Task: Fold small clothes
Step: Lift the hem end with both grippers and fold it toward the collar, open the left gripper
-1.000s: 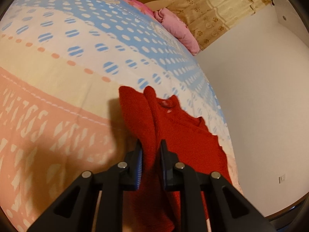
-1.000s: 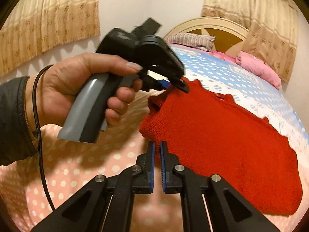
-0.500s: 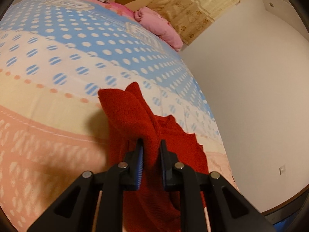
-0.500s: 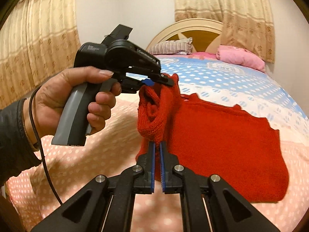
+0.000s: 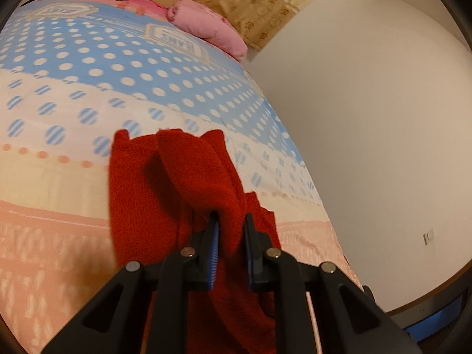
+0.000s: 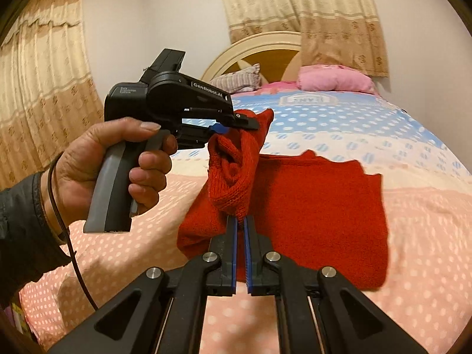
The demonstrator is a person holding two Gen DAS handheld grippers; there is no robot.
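A small red knit sweater (image 6: pixel 318 206) lies on the bed, its left side lifted off the cover. My left gripper (image 5: pixel 230 224) is shut on a bunched edge of the sweater (image 5: pixel 188 177); it also shows in the right wrist view (image 6: pixel 242 124), held in a hand above the bed. My right gripper (image 6: pixel 240 221) is shut on the lower edge of the same lifted part. The rest of the sweater lies flat to the right.
The bed cover (image 6: pixel 368 124) has blue, white and pink dotted bands. A pink pillow (image 6: pixel 333 78) and a striped pillow (image 6: pixel 239 78) lie by the headboard (image 6: pixel 265 44). A white wall (image 5: pixel 368 118) runs along the bed's right side.
Both grippers have lifted the sweater's left side higher and carried it to the right over the flat part. The held part hangs bunched between them.
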